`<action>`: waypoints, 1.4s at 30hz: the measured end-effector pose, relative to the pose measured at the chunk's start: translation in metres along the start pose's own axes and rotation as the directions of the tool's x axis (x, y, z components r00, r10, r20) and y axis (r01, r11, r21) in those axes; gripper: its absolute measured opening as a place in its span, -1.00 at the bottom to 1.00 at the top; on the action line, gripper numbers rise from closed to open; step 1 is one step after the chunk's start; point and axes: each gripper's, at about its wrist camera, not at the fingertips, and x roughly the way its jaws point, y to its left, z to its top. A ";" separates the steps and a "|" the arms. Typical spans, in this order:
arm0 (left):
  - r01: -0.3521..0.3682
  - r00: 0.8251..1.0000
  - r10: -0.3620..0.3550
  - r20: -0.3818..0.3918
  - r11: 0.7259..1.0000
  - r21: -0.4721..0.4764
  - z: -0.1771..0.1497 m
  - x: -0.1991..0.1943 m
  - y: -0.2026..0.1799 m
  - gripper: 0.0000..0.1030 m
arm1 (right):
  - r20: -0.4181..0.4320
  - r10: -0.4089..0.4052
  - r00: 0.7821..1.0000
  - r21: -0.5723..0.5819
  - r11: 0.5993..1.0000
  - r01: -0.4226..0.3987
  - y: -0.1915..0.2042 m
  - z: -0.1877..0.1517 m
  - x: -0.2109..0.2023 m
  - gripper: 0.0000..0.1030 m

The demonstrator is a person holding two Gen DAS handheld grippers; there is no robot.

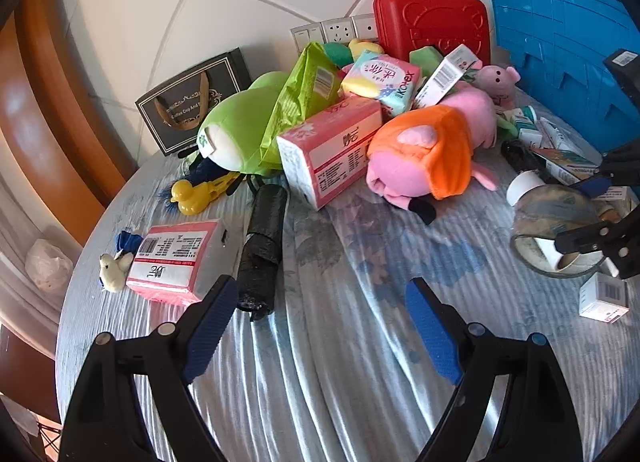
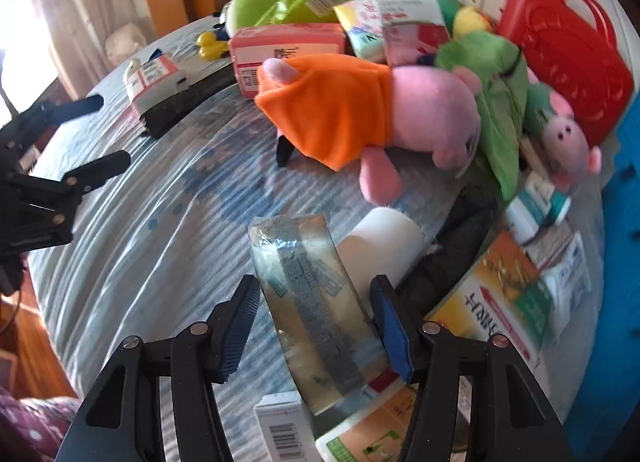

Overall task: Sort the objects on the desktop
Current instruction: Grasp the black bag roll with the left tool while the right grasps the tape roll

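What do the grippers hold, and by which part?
Left gripper: nothing. Right gripper straddles the tape roll across its flat sides; a firm grip cannot be told.

Left wrist view faces down across tabletop toward wall; right wrist view nearer, from opposite side; both share pig

Left gripper: tilted downward, jaws spread wide, nothing held between. Right gripper: pitched steeply downward, jaws partly closed.

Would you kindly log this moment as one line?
right gripper: straddling clear tape roll, grip unconfirmed | left gripper: open, empty, above blue striped cloth
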 end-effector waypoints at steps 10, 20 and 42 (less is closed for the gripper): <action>0.101 0.990 -0.101 -0.103 0.995 -0.002 0.014 0.084 0.056 0.43 | -0.001 -0.003 1.000 0.069 0.998 0.003 -0.002 0.006 0.003 0.12; 0.237 0.962 -0.228 -0.149 0.970 0.047 0.000 0.110 0.078 -0.23 | -0.058 -0.044 0.997 0.103 0.993 0.050 0.003 0.008 0.014 0.38; 0.225 0.962 -0.230 -0.150 0.973 -0.051 -0.012 0.075 0.063 -0.31 | 0.004 0.067 0.998 0.199 0.978 -0.066 0.002 0.001 0.001 -0.16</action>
